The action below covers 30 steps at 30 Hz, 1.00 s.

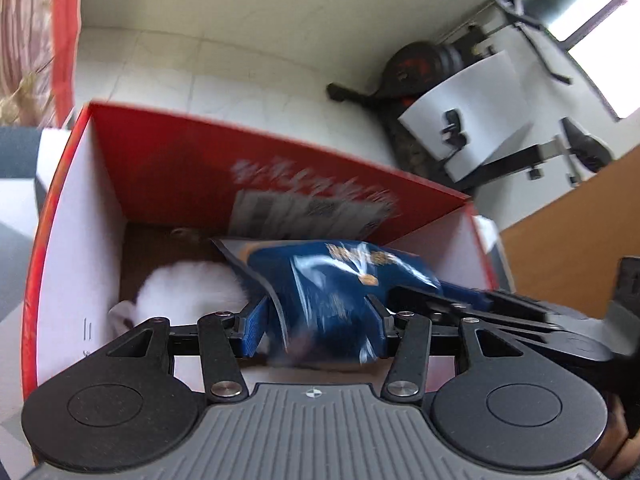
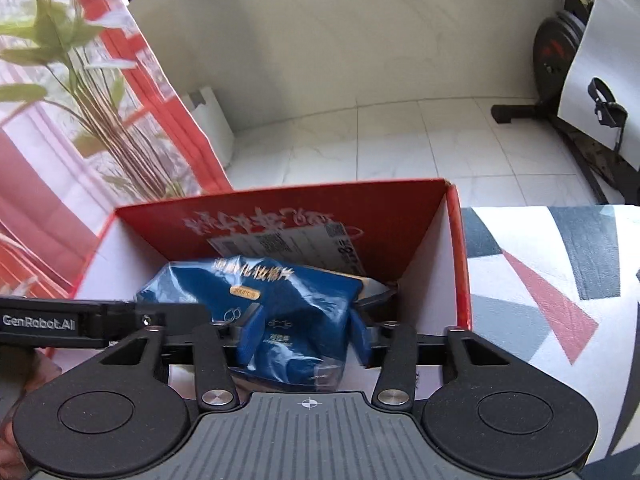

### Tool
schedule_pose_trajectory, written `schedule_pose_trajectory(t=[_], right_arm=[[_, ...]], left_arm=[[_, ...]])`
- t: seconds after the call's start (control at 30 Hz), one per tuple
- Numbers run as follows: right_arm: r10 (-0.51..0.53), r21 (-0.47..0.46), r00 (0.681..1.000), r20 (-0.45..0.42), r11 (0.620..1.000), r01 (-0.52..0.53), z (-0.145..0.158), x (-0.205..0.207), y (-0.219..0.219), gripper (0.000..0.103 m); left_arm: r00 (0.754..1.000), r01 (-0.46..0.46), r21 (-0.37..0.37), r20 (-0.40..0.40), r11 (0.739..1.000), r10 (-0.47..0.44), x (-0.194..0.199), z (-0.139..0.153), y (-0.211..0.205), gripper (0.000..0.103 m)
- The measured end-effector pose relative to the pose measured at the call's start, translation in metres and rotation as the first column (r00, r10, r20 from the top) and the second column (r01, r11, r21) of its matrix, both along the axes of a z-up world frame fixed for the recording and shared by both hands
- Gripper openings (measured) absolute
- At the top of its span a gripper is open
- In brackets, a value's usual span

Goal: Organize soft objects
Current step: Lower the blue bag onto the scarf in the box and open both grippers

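so both claws are clamped on the same blue plastic packet (image 1: 332, 296), each from its own end, and the packet hangs inside the open top of the red cardboard box (image 1: 168, 168). The left gripper (image 1: 316, 330) has its blue pads (image 1: 254, 330) pressed into the crinkled film, and the right gripper (image 2: 306, 338) pinches the other end the same way, film bunched up between the pads

room to move: ahead of the left claw the far red wall stands well above the packet, with a printed label stuck on its inside. Off to its left the white side wall (image 1: 80, 260) sits close, and there's open brown box floor ahead-left of the fingers. For the right claw the right-hand wall is near, just past the packet's corner, and the top rim (image 2: 458, 264) runs right next to the finger on that side. Above both claws it's all open, nothing over the box mouth

view differences: only the left wrist cam catches the fluffy white thing (image 1: 188, 292), a plush or fur ball, can't tell which, lying on the box floor just ahead-left of the left claw, touching or nearly touching the packet's edge. It also shows the right claw's body coming in from the right. The right wrist cam shows the packet's lettering and a small yellow badge, the left claw's arm at the left edge, and a patterned cloth (image 2: 560, 280) beside the box on the right

contents: packet and white fluffy thing, that's all I can make out in there
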State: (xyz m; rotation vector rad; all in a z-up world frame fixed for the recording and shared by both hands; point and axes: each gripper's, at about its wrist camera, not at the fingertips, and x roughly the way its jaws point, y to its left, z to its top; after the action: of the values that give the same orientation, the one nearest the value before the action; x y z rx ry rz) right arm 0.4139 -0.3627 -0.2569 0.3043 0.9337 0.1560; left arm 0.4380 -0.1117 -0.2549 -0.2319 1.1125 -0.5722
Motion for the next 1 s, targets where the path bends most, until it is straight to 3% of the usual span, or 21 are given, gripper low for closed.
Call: schedule_pose_trajectory(t=[0.13, 0.27, 0.43, 0.57, 0.77, 1.0], right_arm=[[0.032, -0.083, 0.999, -0.016, 0.996, -0.034, -0.004, 0.004, 0.014, 0.041], [0.08, -0.153, 0.995, -0.054, 0.984, -0.088, -0.008, 0.004, 0.026, 0.041], [0.103, -0.212, 0.987, -0.12, 0.969, -0.127, -0.014, 0.009, 0.041, 0.042], [0.098, -0.24, 0.993, -0.065, 0.964, -0.111, 0.002, -0.003, 0.044, 0.043], [0.068, -0.179, 0.996, 0.051, 0.982, -0.058, 0.042, -0.045, 0.033, 0.044], [0.017, -0.07, 0.979, 0.204, 0.998, -0.002, 0.066, -0.123, 0.021, 0.061]], left_arm=[[0.999, -0.029, 0.003, -0.032, 1.0, 0.029, 0.003, -0.006, 0.008, 0.053], [0.999, -0.036, 0.04, -0.012, 0.999, 0.037, 0.0, 0.003, 0.012, 0.054], [0.997, -0.038, 0.071, 0.075, 0.997, 0.032, -0.011, 0.027, 0.015, 0.054], [0.984, -0.028, 0.119, 0.175, 0.993, 0.007, -0.029, 0.051, 0.02, 0.054], [0.955, -0.046, 0.152, 0.296, 0.987, -0.001, -0.063, 0.079, 0.025, 0.054], [0.906, -0.059, 0.179, 0.422, 0.982, -0.023, -0.131, 0.099, 0.045, 0.055]])
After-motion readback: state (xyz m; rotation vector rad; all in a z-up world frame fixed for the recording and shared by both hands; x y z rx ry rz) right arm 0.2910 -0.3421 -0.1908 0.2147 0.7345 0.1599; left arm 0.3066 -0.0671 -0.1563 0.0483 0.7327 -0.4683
